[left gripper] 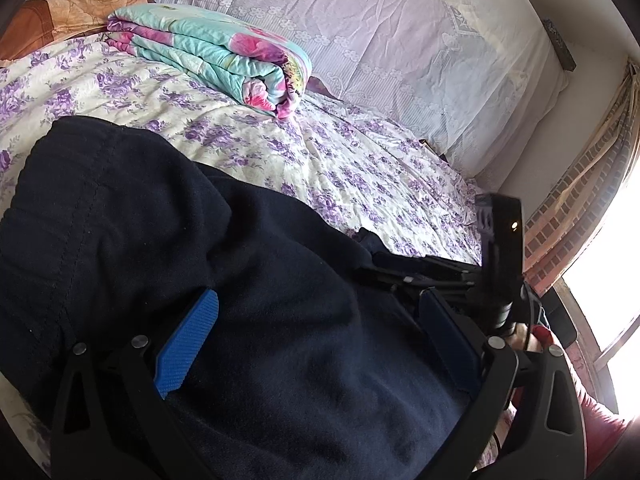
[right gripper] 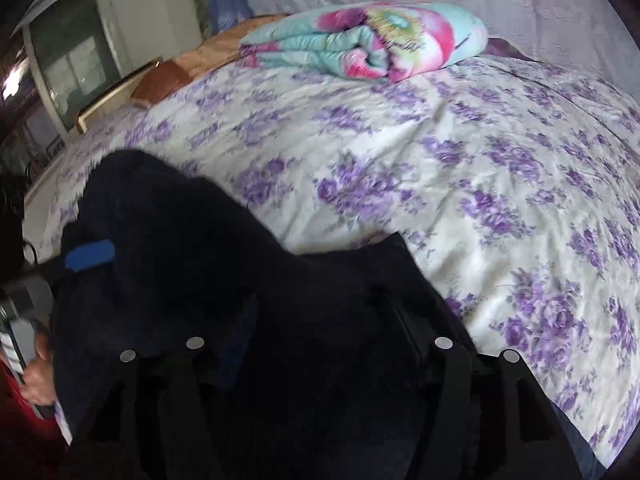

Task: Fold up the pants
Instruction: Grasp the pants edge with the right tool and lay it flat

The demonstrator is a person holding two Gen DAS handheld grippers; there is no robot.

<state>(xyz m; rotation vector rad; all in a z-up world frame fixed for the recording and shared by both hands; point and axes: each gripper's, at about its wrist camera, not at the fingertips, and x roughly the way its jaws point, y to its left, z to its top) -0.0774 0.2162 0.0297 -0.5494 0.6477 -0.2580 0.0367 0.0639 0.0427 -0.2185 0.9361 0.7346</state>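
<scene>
Dark navy pants [left gripper: 260, 260] lie bunched on a bedspread with purple flowers [left gripper: 340, 160]. My left gripper [left gripper: 320, 332] stands wide open over them; its blue pads [left gripper: 192, 340] show on both sides of a thick mound of fabric without pressing it. At the pants' right edge my right gripper [left gripper: 384, 268] points down onto the cloth. In the right wrist view the pants [right gripper: 180, 220] fill the lower left. There my right gripper [right gripper: 324, 320] is dark, its fingers apart with fabric under them and the tips hidden. The left gripper's blue pad [right gripper: 90, 260] shows at far left.
A folded turquoise and pink quilt [left gripper: 216, 52] [right gripper: 360, 40] lies at the far side of the bed beside an orange pillow [left gripper: 72, 4]. A lace hanging [left gripper: 360, 20] covers the wall behind. A bright window and patterned curtain [left gripper: 580, 200] are on the right. A hand [right gripper: 38, 376] grips the left handle.
</scene>
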